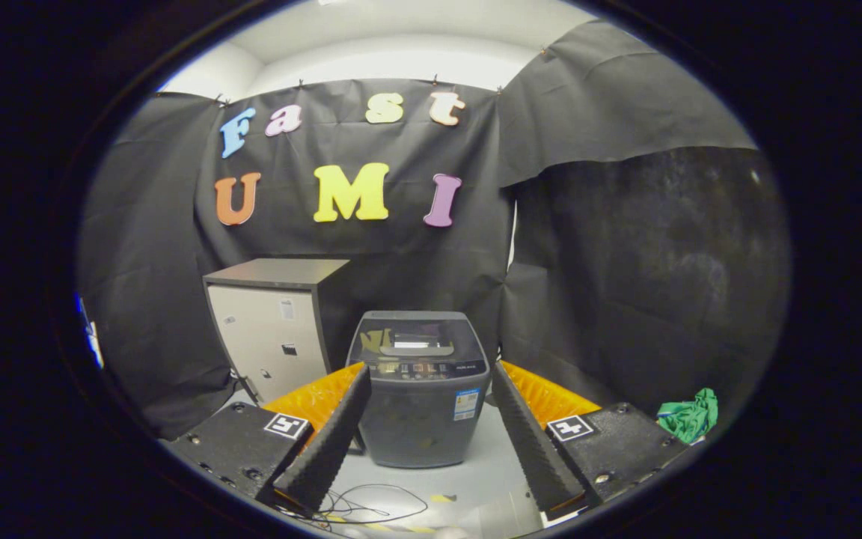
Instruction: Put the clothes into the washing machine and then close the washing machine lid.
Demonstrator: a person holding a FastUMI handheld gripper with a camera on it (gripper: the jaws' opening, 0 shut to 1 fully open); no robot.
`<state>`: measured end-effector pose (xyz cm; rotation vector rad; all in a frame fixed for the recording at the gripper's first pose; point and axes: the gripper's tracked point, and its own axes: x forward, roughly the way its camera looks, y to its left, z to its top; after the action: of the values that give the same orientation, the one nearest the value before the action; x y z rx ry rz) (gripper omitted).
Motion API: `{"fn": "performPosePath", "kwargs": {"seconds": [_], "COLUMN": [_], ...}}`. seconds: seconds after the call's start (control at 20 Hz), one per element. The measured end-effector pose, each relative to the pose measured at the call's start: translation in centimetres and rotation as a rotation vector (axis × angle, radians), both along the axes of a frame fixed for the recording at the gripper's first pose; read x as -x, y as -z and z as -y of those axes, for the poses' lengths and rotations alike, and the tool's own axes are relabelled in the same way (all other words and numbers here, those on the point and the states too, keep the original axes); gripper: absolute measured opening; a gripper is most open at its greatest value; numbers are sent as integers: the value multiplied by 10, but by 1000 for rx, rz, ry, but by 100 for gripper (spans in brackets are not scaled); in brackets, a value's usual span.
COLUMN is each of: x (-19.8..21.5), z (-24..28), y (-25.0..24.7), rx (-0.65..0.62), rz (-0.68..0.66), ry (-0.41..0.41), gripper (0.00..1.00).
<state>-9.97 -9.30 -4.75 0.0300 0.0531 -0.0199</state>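
While the claw (427,430) hangs spread and empty, the washing machine (422,389) stands beyond, lid down.

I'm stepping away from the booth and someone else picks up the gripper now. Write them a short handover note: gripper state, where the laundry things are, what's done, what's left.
Gripper: open, fingers spread, holding nothing.
Washing machine: small top-loader on the floor, straight ahead, seen between the fingers and beyond them. Its lid looks down.
Clothes: a crumpled green garment lies on the floor to the right, beyond the right finger, apart from the machine.
Beside the machine, on its left, stands a grey cabinet.
Done: nothing yet.
Left: open the lid, pick up the garment, drop it in, close the lid.
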Motion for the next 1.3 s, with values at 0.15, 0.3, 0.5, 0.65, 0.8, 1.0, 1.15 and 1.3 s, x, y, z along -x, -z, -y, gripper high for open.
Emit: {"fn": "performPosePath", "kwargs": {"seconds": [0.15, 0.3, 0.5, 0.65, 0.8, 1.0, 1.15, 1.3], "x": [-2, -2, -4, -6, -6, -8, -10, -11], "z": [-1, 0, 3, 3, 2, -2, -1, -4], "y": [3, 3, 1, -2, -4, -5, -7, -12], "rx": [-3, 2, 3, 9, 10, 11, 14, 9], "rz": [-6, -11, -14, -8, -6, -10, -6, 1], "ry": [-11, -18, -22, -28, -38, -51, -54, -59], "gripper": [100, 100, 100, 100, 100, 100, 100, 100]}}
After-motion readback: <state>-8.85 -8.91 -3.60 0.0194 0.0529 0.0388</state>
